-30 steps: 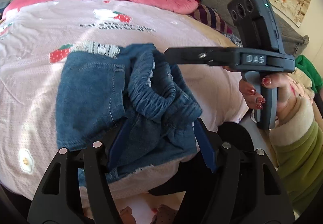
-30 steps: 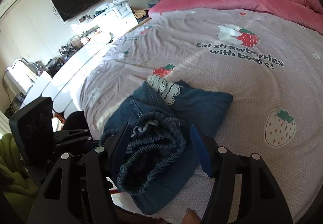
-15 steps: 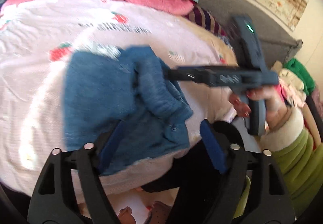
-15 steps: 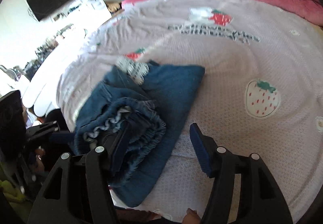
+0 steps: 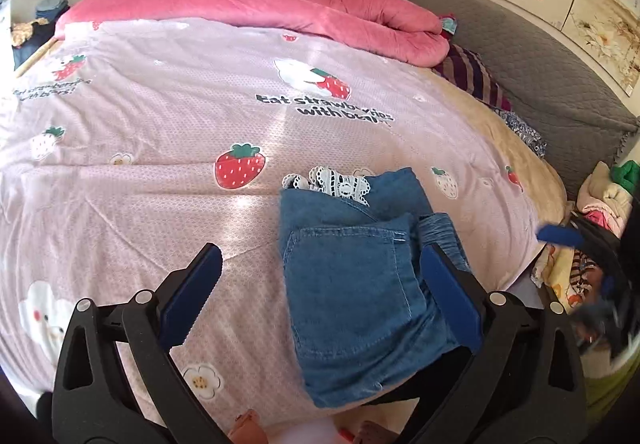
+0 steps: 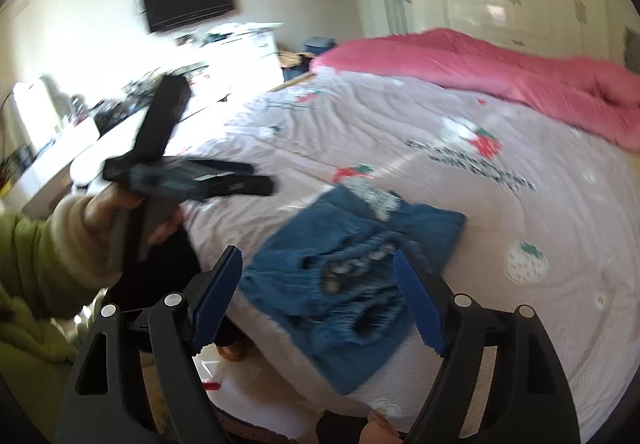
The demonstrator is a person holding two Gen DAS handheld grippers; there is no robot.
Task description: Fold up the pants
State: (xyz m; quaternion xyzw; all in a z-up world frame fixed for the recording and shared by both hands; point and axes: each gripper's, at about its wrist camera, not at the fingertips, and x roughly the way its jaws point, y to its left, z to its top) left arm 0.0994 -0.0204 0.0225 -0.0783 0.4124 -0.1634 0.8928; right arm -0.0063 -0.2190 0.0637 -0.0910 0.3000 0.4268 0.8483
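Observation:
The blue denim pants [image 5: 352,276] lie folded in a bundle on the pink strawberry bedsheet [image 5: 160,148], near the bed's front edge, with white lace trim [image 5: 336,182] showing at their far end. My left gripper [image 5: 320,296] hovers above them with its jaws opening and its pads touching nothing. In the blurred right wrist view the pants [image 6: 344,264] show their gathered waistband. The right gripper [image 6: 318,300] hangs over them, jaws opening and holding nothing. A hand holds the left gripper [image 6: 262,177] to the left of the pants.
A rolled pink duvet [image 5: 256,8] lies along the far side of the bed. A grey headboard [image 5: 540,64] and a striped pillow [image 5: 476,76] are at the right, with a clothes pile [image 5: 604,196] beyond the bed's corner. A TV [image 6: 188,2] hangs above a white dresser [image 6: 240,52].
Both grippers have drawn back and up from the pants, and their jaws have widened. The pants, which were between the fingers before, now rest free on the bed.

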